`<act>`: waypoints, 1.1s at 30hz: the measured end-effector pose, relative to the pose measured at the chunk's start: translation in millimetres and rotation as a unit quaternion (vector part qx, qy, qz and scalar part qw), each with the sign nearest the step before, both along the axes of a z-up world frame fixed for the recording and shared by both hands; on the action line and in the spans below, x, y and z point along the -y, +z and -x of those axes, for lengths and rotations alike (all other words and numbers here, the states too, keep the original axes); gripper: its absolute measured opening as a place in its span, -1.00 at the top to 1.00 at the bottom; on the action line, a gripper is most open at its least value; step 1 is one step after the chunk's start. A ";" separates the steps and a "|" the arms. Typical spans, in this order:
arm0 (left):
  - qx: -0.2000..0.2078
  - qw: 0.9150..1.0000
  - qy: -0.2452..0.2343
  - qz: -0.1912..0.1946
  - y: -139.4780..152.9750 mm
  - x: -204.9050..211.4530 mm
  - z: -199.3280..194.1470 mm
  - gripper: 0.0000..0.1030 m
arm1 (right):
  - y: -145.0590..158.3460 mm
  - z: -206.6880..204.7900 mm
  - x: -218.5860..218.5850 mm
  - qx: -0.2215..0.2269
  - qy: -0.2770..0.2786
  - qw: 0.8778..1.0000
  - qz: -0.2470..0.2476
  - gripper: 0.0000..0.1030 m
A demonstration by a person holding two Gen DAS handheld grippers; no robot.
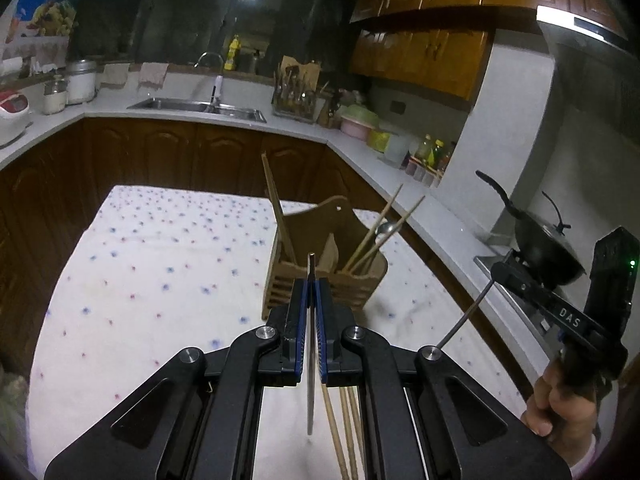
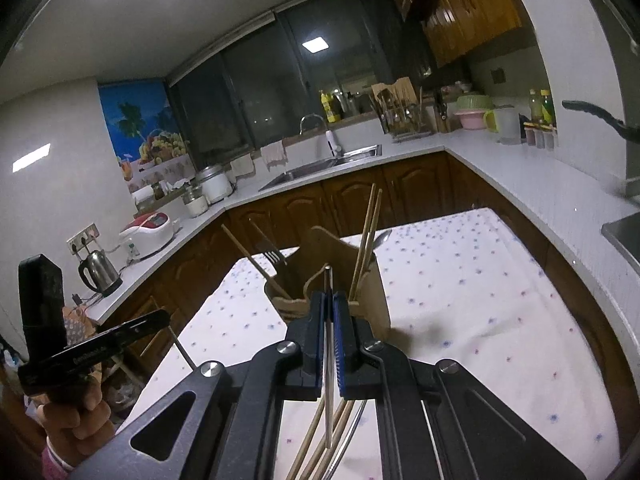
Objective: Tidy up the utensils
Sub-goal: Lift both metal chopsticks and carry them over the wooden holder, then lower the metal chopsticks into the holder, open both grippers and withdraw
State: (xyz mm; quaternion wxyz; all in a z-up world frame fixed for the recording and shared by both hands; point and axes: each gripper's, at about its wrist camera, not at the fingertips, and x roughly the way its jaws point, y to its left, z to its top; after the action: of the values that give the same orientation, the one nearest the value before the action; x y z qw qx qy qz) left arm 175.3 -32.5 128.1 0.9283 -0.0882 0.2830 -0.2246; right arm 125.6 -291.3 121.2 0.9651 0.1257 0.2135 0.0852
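Both wrist cameras look forward along their fingers from close above the worktop (image 1: 140,248), sharing the wooden holder (image 1: 340,256) at twelve o'clock and the sink (image 2: 320,166) beyond.

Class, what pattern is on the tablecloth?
The tablecloth is white with small blue and red flower dots, clearest in the left wrist view.

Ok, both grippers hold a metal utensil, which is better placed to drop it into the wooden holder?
Left, narrowly. The left gripper, shut on its metal utensil, looks down on the wooden holder, tip over the middle slot. The right gripper, shut on a second utensil, faces the holder more level.
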 end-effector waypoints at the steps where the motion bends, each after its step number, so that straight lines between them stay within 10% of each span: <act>1: 0.002 1.000 0.001 0.002 1.8 -0.4 -1.2 0.93 | 1.1 0.2 0.4 0.002 -0.001 1.000 0.000 0.91; 18: 0.114 0.991 0.064 0.041 85.9 7.9 -74.8 0.93 | 68.3 -59.7 12.3 0.097 -0.045 0.994 -0.005 0.91; 33: 0.068 0.991 0.107 0.029 2.8 37.4 -146.1 0.93 | 13.3 -115.2 12.0 0.071 -0.079 0.994 -0.003 0.91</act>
State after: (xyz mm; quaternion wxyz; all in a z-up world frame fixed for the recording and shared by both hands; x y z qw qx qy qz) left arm 321.4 -69.9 130.9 0.9612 -0.1290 0.2013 -0.1376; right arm 240.8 -303.4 134.4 0.9811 0.1388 0.1338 0.0184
